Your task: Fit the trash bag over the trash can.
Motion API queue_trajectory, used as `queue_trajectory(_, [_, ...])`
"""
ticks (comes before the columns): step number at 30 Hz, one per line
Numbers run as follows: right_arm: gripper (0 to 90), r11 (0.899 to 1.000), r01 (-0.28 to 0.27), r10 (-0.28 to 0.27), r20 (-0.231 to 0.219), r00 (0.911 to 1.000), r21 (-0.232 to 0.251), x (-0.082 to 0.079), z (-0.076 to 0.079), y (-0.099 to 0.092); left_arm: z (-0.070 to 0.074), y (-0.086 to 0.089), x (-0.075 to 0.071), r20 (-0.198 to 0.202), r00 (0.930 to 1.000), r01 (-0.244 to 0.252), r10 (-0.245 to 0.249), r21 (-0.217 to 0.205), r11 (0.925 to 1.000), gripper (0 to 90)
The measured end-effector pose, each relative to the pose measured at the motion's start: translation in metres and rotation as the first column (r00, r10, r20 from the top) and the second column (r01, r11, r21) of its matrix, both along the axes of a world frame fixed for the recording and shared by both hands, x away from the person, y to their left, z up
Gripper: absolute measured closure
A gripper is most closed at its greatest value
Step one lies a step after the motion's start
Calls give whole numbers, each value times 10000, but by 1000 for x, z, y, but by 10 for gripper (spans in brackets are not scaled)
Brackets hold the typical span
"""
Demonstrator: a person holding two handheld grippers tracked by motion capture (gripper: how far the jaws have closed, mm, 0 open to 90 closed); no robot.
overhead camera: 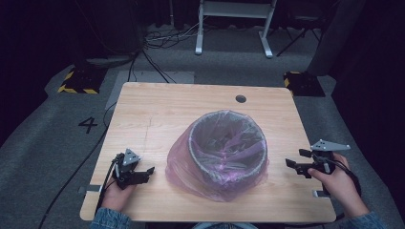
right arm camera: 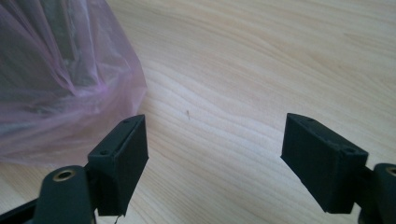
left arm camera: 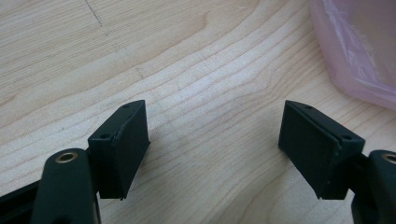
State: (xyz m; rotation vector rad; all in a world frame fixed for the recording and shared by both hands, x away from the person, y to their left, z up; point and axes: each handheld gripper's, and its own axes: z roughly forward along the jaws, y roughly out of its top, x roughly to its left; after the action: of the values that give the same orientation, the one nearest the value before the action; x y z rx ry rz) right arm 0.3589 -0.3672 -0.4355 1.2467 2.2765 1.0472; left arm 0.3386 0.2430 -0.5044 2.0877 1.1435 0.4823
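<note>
High view soft and dim at the edges, counter (overhead camera: 143,109) evenly lit from above. Gripper views bright; bag (right arm camera: 56,70) blurred, shadows faint.

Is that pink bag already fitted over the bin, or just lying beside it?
Fitted. The pink bag lines the bin, folded over its rim and draped down its sides.

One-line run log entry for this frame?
left gripper: open, empty | right gripper: open, empty | bin: upright, pink bag lining it | table: bin centered
</note>
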Motion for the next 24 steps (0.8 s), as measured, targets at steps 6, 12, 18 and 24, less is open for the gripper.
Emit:
queue_trajectory(6, [232,9997,20,-19,43,10000,-257,-6,-19,0,0,0,0,5,10000,5,-5,15,10000,243])
queue_trajectory(12, [235,9997,42,-40,86,10000,-224,-14,-36,1,0,0,0,1,10000,-4,4,-2,10000,242])
queue_trajectory(18, [234,9996,155,-150,194,9997,-222,-22,-50,6,0,0,0,0,10000,-5,5,-1,10000,242])
queue_trajectory(24, [225,9997,74,-71,143,9999,-214,-26,-60,11,0,0,0,-5,10000,-8,8,4,10000,242])
